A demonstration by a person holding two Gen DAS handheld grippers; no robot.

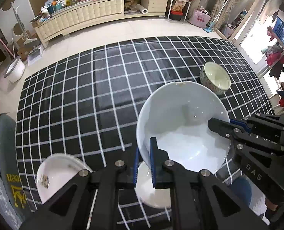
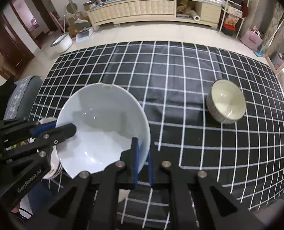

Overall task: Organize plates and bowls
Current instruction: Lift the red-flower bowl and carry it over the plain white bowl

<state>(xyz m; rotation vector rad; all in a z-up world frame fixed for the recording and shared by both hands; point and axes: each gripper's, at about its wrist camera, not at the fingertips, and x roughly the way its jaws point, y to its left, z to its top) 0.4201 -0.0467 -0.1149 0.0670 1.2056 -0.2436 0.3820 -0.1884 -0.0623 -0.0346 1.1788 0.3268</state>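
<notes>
Midway, seemingly: large white bowl lifted off the checked cloth, left gripper and right gripper each clamped on opposite rims; patterned bowl at two o'clock and plates at eight o'clock left unsorted

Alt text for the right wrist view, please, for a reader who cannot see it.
Both grippers hold a large white bowl above a black checked cloth: the right gripper clamps its near rim, the left gripper its left rim. A small patterned bowl sits on the cloth to the right.
</notes>
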